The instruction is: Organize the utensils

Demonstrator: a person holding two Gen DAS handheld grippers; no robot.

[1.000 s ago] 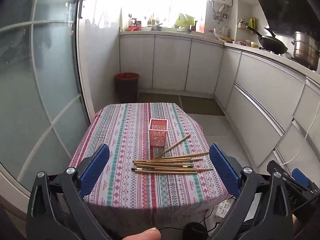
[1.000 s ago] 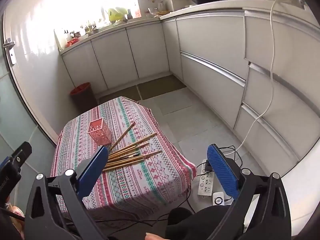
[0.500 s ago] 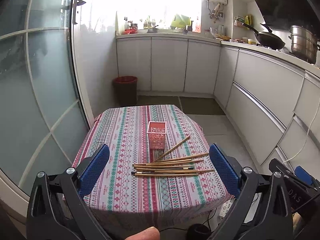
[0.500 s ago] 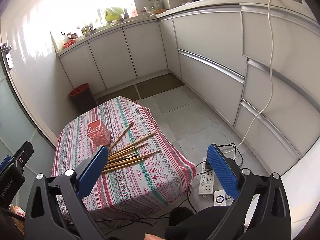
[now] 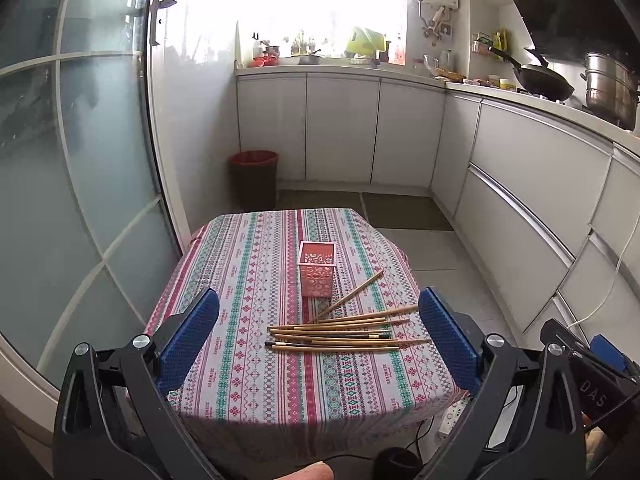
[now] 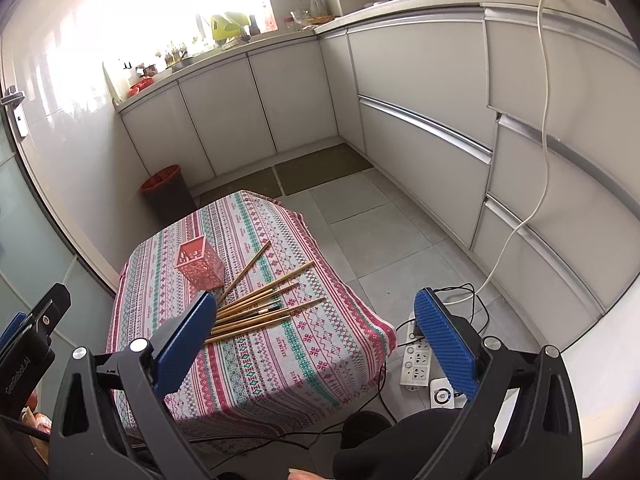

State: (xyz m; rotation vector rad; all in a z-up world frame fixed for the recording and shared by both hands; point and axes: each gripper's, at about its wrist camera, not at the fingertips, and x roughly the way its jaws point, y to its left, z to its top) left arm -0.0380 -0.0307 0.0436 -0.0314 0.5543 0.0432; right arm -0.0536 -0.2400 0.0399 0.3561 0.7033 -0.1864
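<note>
Daylight is pouring through the window [image 5: 304, 4] at upper centre, white cabinets [image 5: 340, 128] are lining the walls, and grey tiles [image 6: 380, 232] are covering the floor.

Domestic kitchen, L-shaped run of white base cabinets [image 5: 340, 128] across the centre and right of the frame, under a bright window. Worktop carries a black wok [image 5: 540, 78] and a steel stockpot [image 5: 608, 84] at upper right, bottles and jars along the sill; red-rimmed waste bin [image 5: 254, 178] on the tiled floor at centre left. Frosted glass door [image 5: 72, 160] fills the left; small table with patterned cloth [image 5: 248, 320] at lower centre.
</note>
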